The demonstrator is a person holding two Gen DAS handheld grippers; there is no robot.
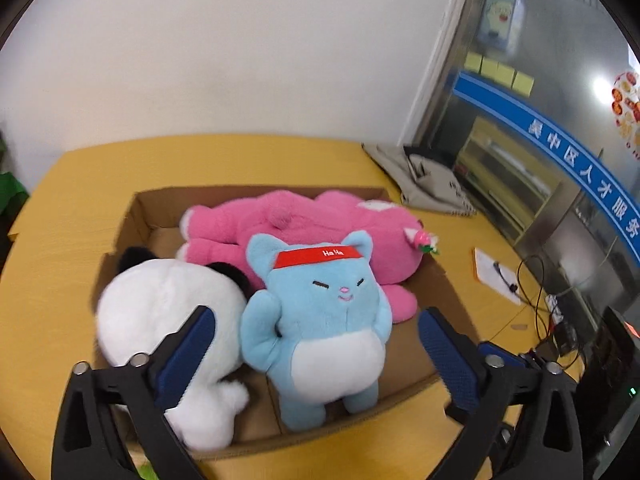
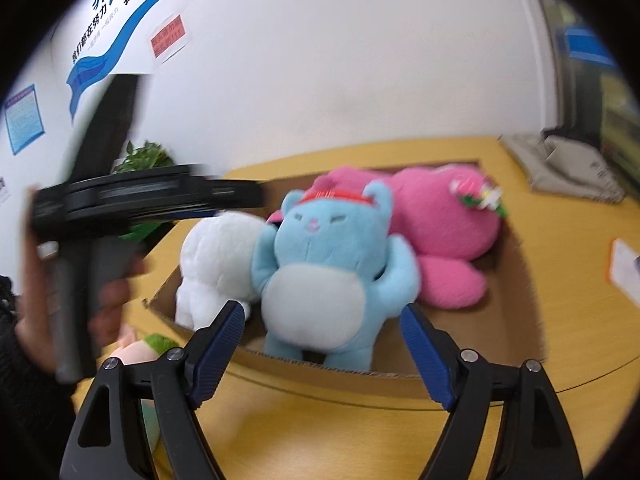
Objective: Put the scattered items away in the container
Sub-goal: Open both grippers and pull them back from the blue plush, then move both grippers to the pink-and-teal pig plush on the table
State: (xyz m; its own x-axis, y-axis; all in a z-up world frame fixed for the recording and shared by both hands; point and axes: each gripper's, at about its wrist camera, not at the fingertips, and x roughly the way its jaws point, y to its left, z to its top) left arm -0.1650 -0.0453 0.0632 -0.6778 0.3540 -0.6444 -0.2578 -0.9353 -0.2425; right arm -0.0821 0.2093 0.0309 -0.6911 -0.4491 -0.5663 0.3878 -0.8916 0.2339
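Note:
A shallow cardboard box (image 1: pixel 140 216) on the yellow table holds three plush toys: a blue cat with a red headband (image 1: pixel 320 328), a white toy with black ears (image 1: pixel 168 320) and a pink toy (image 1: pixel 312 228). My left gripper (image 1: pixel 316 336) is open above the box, its fingers either side of the blue cat without touching it. In the right wrist view my right gripper (image 2: pixel 322 330) is open and empty at the box's near wall (image 2: pixel 360 368), facing the blue cat (image 2: pixel 328 268), the white toy (image 2: pixel 216 264) and the pink toy (image 2: pixel 440 220). A small peach-and-green plush (image 2: pixel 140 350) lies outside the box at the left.
The hand-held left gripper (image 2: pixel 120 200) crosses the left of the right wrist view. A grey cloth bag (image 1: pixel 428 184) lies at the table's far right. A notepad (image 1: pixel 496 276) and cables (image 1: pixel 540 300) lie right of the box. A green plant (image 2: pixel 148 158) stands by the wall.

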